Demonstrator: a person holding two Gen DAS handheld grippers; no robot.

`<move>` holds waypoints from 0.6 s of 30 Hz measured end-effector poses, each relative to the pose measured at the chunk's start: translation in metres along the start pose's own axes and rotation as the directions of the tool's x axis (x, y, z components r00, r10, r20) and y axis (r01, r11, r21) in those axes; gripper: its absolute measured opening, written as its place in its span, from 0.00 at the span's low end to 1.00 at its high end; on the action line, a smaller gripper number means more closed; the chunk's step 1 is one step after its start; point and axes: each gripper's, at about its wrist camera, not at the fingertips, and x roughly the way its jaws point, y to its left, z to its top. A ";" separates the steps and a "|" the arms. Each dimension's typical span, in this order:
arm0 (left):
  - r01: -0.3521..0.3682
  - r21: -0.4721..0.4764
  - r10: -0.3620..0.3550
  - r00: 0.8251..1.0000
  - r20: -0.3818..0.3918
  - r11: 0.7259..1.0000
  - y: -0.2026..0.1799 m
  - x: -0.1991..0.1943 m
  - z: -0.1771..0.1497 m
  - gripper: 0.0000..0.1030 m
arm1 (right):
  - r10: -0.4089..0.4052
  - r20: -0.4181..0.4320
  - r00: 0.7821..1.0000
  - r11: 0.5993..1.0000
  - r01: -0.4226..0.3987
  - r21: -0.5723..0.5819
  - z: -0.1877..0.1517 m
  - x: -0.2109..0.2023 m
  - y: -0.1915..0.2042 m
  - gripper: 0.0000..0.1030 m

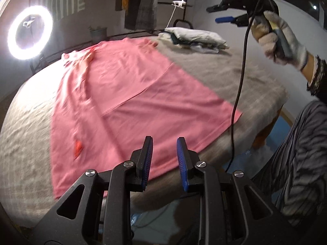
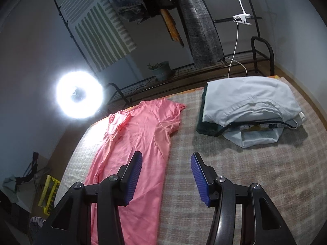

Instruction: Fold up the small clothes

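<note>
A pink shirt (image 1: 122, 94) lies flat on the grey checked table cover (image 1: 224, 71), folded lengthwise, its collar at the far end. It also shows in the right wrist view (image 2: 134, 143). My left gripper (image 1: 164, 143) is open and empty, just above the shirt's near hem. My right gripper (image 2: 166, 159) is open and empty, held high above the shirt's right edge. In the left wrist view the right gripper (image 1: 221, 13) hangs in the air at the upper right, held by a gloved hand (image 1: 282, 38).
A pile of folded pale clothes (image 2: 251, 106) sits at the table's far right. A bright ring light (image 1: 30, 32) stands at the far left. A clothes rack (image 2: 204, 20) with hanging garments is behind the table. A black cable (image 1: 239, 94) dangles over the table's right edge.
</note>
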 end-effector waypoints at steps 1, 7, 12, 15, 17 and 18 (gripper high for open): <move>0.012 -0.005 -0.012 1.000 0.000 1.000 -0.007 0.007 0.005 0.23 | 0.011 -0.004 1.000 1.000 -0.011 0.003 0.000 -0.003 -0.006 0.51; 0.083 0.004 -0.083 0.997 -0.006 0.997 -0.049 0.042 0.028 0.23 | -0.018 -0.030 0.999 1.000 0.018 -0.005 0.004 -0.019 -0.039 0.51; 0.138 0.084 -0.135 0.990 -0.047 0.987 -0.093 0.065 0.037 0.24 | -0.025 -0.050 0.998 1.000 0.024 -0.014 0.012 -0.027 -0.061 0.51; 0.149 0.126 -0.140 0.987 -0.077 0.981 -0.114 0.078 0.037 0.41 | -0.001 -0.069 0.998 1.000 0.001 0.003 0.019 -0.023 -0.074 0.51; 0.162 0.133 -0.150 0.984 -0.101 0.978 -0.121 0.087 0.037 0.41 | 0.011 -0.081 0.997 1.000 -0.010 0.008 0.023 -0.016 -0.080 0.51; 0.163 0.139 -0.149 0.983 -0.110 0.977 -0.124 0.091 0.036 0.41 | 0.016 -0.090 0.996 1.000 -0.015 0.008 0.024 -0.011 -0.081 0.51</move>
